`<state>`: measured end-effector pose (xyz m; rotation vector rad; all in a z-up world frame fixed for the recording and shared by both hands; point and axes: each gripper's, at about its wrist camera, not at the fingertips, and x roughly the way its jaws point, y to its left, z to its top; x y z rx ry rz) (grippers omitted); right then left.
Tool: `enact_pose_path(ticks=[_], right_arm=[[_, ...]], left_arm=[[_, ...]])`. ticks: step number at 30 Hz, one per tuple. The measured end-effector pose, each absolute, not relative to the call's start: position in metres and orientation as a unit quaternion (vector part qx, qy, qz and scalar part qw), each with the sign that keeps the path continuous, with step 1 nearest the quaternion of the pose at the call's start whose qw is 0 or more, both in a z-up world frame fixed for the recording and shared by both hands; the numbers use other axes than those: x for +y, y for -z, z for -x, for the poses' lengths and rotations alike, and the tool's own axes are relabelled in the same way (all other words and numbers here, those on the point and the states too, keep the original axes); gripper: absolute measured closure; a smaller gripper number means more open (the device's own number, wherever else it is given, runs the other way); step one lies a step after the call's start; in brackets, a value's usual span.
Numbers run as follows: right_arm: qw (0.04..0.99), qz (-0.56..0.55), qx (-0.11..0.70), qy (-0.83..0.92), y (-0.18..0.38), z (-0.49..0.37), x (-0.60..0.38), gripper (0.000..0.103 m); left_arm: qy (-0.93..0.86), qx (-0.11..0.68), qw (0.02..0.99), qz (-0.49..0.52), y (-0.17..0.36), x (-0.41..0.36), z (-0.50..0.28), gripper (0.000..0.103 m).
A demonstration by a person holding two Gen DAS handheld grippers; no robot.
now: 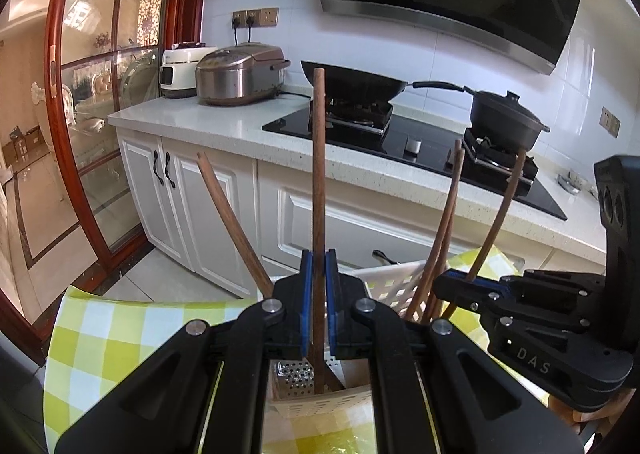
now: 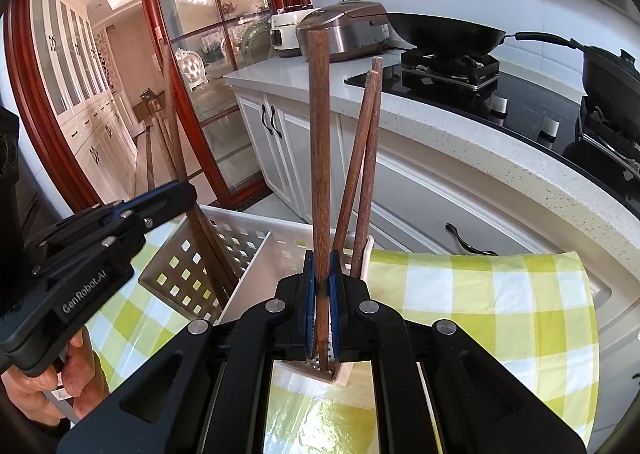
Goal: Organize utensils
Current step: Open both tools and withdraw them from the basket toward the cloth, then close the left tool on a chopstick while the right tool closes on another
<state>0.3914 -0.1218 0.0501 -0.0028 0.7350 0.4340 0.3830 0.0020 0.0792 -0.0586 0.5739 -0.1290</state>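
Note:
A white perforated utensil basket (image 1: 392,286) (image 2: 224,254) stands on a yellow-checked cloth. My left gripper (image 1: 319,266) is shut on an upright brown wooden chopstick (image 1: 319,174) whose lower end sits inside the basket. My right gripper (image 2: 320,274) is shut on another wooden chopstick (image 2: 319,150), also upright with its tip in the basket's narrow compartment. Two more chopsticks (image 2: 362,174) lean in that compartment beside it. One loose chopstick (image 1: 232,214) leans to the left in the basket. Each gripper shows in the other's view: the right (image 1: 460,280), the left (image 2: 180,190).
The yellow-checked cloth (image 2: 480,294) covers the table. Behind it runs a white counter (image 1: 208,122) with a rice cooker (image 1: 240,74), a wok (image 1: 352,84) and a black pot (image 1: 504,118) on a hob. A red-framed glass door (image 1: 100,94) stands left.

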Motion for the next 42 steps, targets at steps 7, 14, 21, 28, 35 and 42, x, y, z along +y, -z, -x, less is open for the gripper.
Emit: enact_pose_path(ticks=[7, 14, 21, 28, 35, 42], right_arm=[[0.913, 0.006, 0.357, -0.199, -0.052, -0.398, -0.115, 0.092], [0.916, 0.011, 0.350, -0.195, -0.058, -0.397, -0.116, 0.084], [0.920, -0.001, 0.339, -0.198, -0.065, -0.376, -0.129, 0.054], [0.916, 0.004, 0.354, -0.190, -0.035, -0.311, -0.159, 0.032], [0.904, -0.018, 0.395, -0.163, 0.031, -0.237, -0.203, 0.030], [0.897, -0.002, 0.418, -0.143, 0.058, -0.197, -0.229, 0.030]], left_arm=[[0.073, 0.283, 0.956, 0.037, -0.080, 0.004, -0.387, 0.086], [0.081, 0.272, 0.958, 0.044, -0.087, 0.003, -0.380, 0.080], [0.088, 0.250, 0.963, 0.057, -0.098, 0.008, -0.354, 0.076], [0.104, 0.237, 0.963, 0.076, -0.091, 0.022, -0.287, 0.067], [0.100, 0.335, 0.936, 0.046, -0.022, 0.021, -0.216, 0.065], [0.107, 0.421, 0.901, 0.007, 0.050, -0.003, -0.188, 0.077]])
